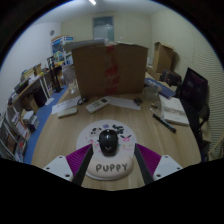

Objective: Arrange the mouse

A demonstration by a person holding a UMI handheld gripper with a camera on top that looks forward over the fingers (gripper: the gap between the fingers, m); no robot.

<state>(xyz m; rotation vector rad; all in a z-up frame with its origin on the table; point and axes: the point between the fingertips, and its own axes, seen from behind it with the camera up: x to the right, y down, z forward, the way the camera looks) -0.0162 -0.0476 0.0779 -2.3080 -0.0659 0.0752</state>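
while the mouse (107, 139) sits on a round mat (108, 160) on the counter (160, 140), between the open fingers (108, 165) and ungripped, the arranging looks barely begun

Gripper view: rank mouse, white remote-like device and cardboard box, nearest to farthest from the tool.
1. Mouse: between the fingers of the tool, resting on a white mouse pad printed PUPPY; gaps at both sides, tool open.
2. White remote-like device: beyond the fingers, mid-table, slightly left.
3. Cardboard box: farthest, standing at the table's far end.
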